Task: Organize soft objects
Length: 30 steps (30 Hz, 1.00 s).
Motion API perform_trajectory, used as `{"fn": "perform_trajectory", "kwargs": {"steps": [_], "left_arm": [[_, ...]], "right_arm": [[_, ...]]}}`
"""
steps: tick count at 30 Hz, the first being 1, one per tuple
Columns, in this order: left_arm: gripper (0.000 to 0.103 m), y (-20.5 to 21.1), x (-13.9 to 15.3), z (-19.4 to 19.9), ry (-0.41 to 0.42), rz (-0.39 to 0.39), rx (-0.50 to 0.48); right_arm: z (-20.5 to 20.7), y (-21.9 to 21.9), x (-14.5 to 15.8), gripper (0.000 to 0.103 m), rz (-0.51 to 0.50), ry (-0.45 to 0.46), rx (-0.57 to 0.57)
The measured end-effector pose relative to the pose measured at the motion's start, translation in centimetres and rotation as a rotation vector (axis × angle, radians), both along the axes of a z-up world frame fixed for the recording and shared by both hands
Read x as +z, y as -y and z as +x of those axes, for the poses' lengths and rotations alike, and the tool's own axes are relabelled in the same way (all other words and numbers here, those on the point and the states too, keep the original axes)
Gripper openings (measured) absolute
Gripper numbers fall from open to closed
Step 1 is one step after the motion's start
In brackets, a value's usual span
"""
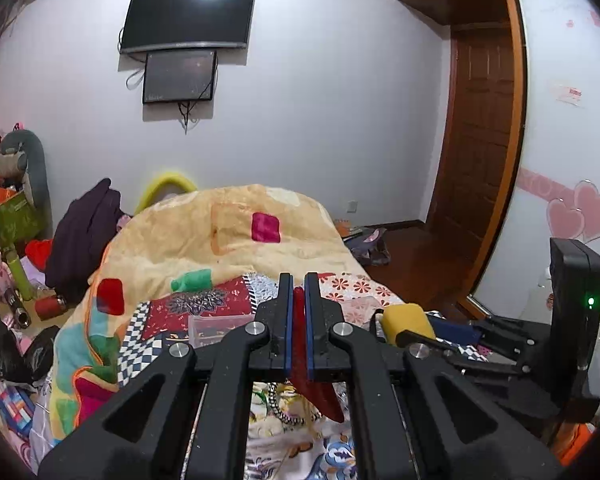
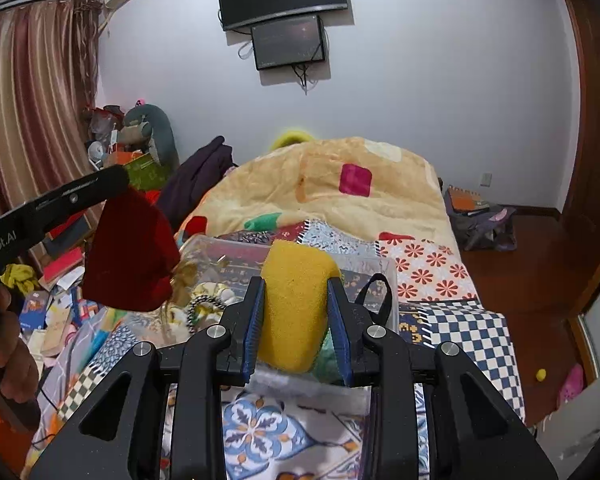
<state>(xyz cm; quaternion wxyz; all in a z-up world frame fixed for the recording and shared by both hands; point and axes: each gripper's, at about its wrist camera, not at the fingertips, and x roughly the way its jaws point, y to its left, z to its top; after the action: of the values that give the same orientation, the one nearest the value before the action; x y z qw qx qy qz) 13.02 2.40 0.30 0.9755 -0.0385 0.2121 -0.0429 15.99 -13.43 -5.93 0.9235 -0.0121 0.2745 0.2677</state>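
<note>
My left gripper [image 1: 299,284] is shut on a dark red cloth pouch [image 1: 316,384] that hangs below the fingers; the pouch [image 2: 130,256] also shows at the left of the right wrist view, held above the bed. My right gripper [image 2: 296,286] is shut on a yellow sponge [image 2: 296,304], which also shows in the left wrist view [image 1: 406,320]. Just beyond and below both grippers lies a clear plastic box [image 2: 228,252] on the bed, also in the left wrist view [image 1: 216,330]. A beaded bracelet [image 2: 208,306] and pale soft items lie near it.
A yellow patterned blanket [image 2: 340,184] is heaped at the far end of the bed. A patchwork sheet [image 2: 460,320] covers the bed. Clutter and a plush toy [image 2: 156,128] stand at the left. Wooden floor [image 2: 540,280] and a bag [image 2: 480,224] lie at the right.
</note>
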Motion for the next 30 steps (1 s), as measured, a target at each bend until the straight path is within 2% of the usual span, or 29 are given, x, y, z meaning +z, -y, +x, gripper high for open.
{"fn": "perform_trajectory", "kwargs": {"steps": [7,11,15,17,19,21,23,27,30], "left_arm": [[0.004,-0.9,-5.8,2.7,-0.16,0.014,0.039],[0.004,-1.5,-8.4,3.1,-0.245,0.018,0.041],[0.004,-1.7,-9.6,3.0,-0.291,0.034,0.041],[0.008,-1.5,-9.6,2.7,-0.293,0.047,0.038],[0.018,-1.4,-9.1,2.0,-0.279,0.055,0.035],[0.028,-1.1,-8.5,1.3,-0.259,0.059,0.033],[0.031,-1.0,-7.6,0.6,-0.236,0.054,0.025],[0.046,-0.5,-5.3,-1.2,-0.168,0.037,0.025],[0.052,0.0,-3.4,-2.4,-0.101,0.051,0.032]], "right_arm": [[1.8,-1.3,-3.8,0.029,-0.078,-0.1,-0.001],[2.0,-1.6,-4.5,0.031,-0.112,-0.113,-0.001],[1.7,-1.6,-4.3,0.033,-0.129,-0.107,-0.009],[1.6,-1.4,-4.0,0.041,-0.126,-0.111,-0.016],[1.3,-1.1,-3.7,0.053,-0.113,-0.105,-0.02],[0.9,-0.9,-3.1,0.055,-0.101,-0.09,-0.018],[0.7,-0.8,-2.5,0.055,-0.088,-0.077,-0.016],[-0.3,-0.3,-0.7,0.056,-0.04,-0.039,-0.007],[-1.5,0.0,1.0,0.056,-0.007,0.007,0.001]]}}
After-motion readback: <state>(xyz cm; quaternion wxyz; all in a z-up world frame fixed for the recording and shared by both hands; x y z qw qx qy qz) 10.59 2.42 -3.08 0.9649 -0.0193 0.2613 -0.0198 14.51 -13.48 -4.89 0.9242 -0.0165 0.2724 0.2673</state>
